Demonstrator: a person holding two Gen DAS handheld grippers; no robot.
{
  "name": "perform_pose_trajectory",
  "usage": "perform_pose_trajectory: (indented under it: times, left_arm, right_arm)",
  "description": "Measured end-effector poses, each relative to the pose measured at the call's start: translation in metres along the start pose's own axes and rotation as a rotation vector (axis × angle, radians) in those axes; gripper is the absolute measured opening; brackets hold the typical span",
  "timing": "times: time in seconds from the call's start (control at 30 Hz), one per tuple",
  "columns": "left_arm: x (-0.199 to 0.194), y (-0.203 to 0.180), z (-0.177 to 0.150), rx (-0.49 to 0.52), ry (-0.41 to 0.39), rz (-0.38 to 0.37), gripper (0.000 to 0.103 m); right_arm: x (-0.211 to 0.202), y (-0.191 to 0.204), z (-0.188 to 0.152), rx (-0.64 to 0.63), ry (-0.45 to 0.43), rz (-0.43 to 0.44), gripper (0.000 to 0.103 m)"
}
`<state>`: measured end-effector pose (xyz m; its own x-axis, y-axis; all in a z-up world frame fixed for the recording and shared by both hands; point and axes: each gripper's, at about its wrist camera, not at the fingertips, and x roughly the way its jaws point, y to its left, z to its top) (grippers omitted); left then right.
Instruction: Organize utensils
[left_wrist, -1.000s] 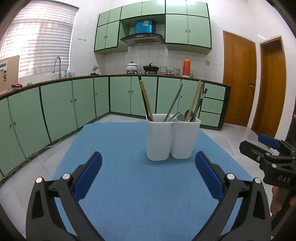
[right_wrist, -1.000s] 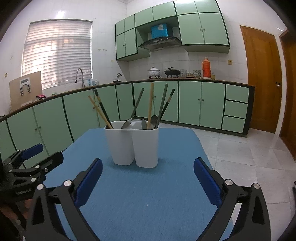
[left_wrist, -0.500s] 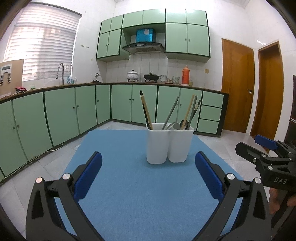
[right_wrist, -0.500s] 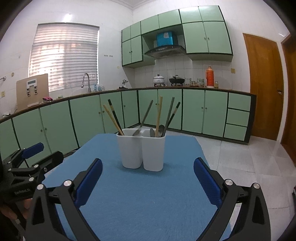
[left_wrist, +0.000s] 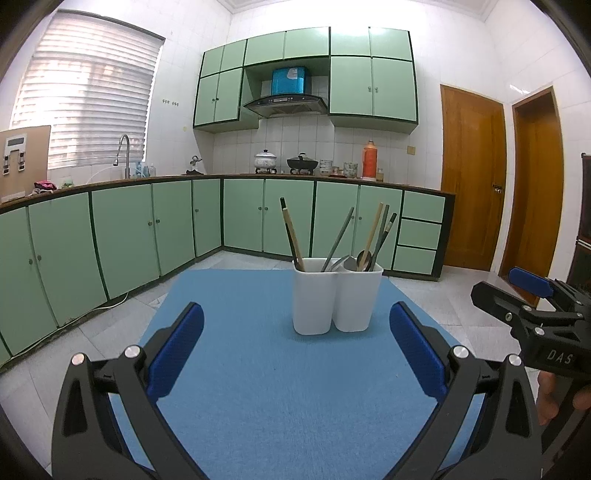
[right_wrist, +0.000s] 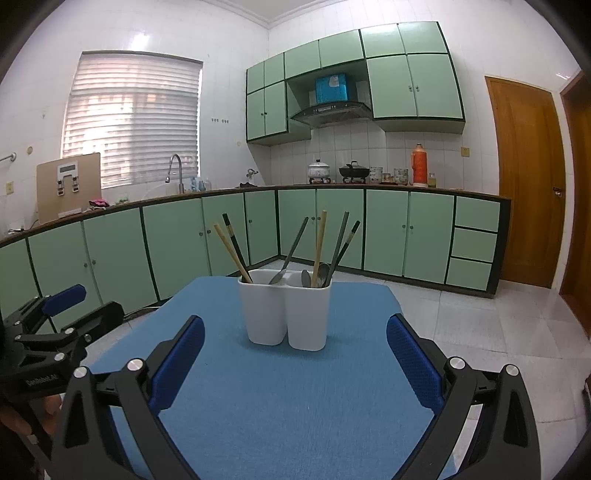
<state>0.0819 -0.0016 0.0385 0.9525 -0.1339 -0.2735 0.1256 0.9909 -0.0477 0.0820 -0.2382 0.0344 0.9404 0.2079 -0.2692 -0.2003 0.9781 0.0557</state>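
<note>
A white two-compartment holder (left_wrist: 336, 295) stands on the blue mat (left_wrist: 266, 387); it also shows in the right wrist view (right_wrist: 284, 308). Chopsticks (left_wrist: 291, 232) lean in its left compartment. Spoons (left_wrist: 360, 260), a wooden stick and dark chopsticks stand in the right compartment. My left gripper (left_wrist: 295, 343) is open and empty, well short of the holder. My right gripper (right_wrist: 295, 354) is open and empty, also short of the holder. Each gripper shows at the edge of the other's view: the right (left_wrist: 532, 306) and the left (right_wrist: 55, 321).
The mat covers a small table with tiled floor (right_wrist: 480, 325) around it. Green kitchen cabinets (left_wrist: 147, 229) run along the back and left. Wooden doors (left_wrist: 472, 181) stand at the right.
Both grippers have drawn back and tilted up, so the holder looks smaller and farther away. Both stay open and empty.
</note>
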Motion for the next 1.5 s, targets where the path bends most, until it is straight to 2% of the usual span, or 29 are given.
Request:
perform_pose_trajectory:
  times: [1.5]
  left_arm:
    - [-0.0032,0.0042,-0.0005,-0.004,0.011,0.001,0.098]
  right_arm:
    - [-0.0011,0.005,-0.0041,-0.017,0.008,0.017,0.097]
